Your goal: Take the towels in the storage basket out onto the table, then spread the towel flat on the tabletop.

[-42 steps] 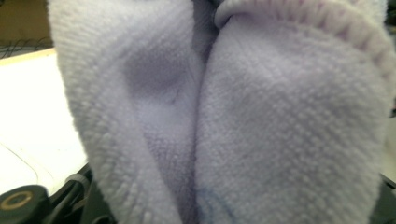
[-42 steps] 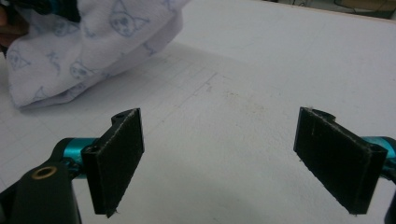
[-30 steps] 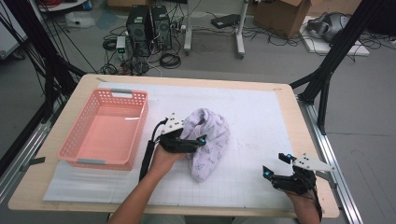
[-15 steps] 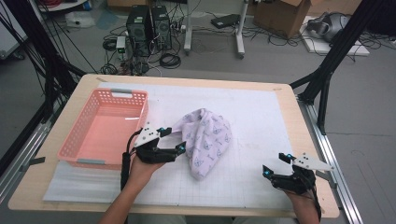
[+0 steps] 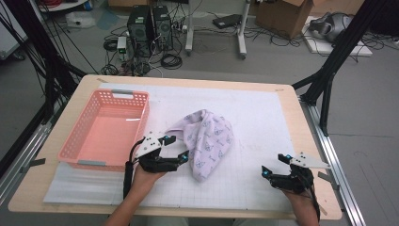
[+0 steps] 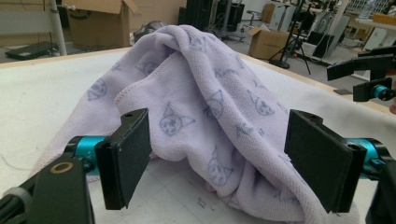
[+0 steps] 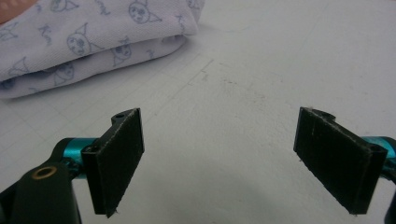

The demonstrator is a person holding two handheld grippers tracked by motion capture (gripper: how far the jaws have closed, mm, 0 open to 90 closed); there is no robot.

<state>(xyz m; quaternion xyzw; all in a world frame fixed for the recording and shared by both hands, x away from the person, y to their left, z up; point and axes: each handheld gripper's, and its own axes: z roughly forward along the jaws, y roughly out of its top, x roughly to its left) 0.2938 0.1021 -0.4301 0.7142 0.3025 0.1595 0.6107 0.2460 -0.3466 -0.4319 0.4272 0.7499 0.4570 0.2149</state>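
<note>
A pink basket (image 5: 106, 132) sits at the tabletop's (image 5: 282, 101) nine o'clock side, on a white gridded mat (image 5: 254, 122). Just at its four o'clock corner is the left hand-held gripper (image 5: 175, 148), jaws wide apart and holding nothing. It points toward three o'clock at the lavender printed towel (image 5: 207, 141), which lies crumpled near the tabletop's centre, just beyond the jaw tips; whether they touch it I cannot tell. In the left gripper view the towel (image 6: 210, 121) rises as a heap between and beyond the jaws. Bare mat stretches from the towel toward three o'clock. At five o'clock, near the tabletop's front edge, the right hand-held gripper (image 5: 274, 165) rests with jaws spread over bare mat, well apart from the towel
</note>
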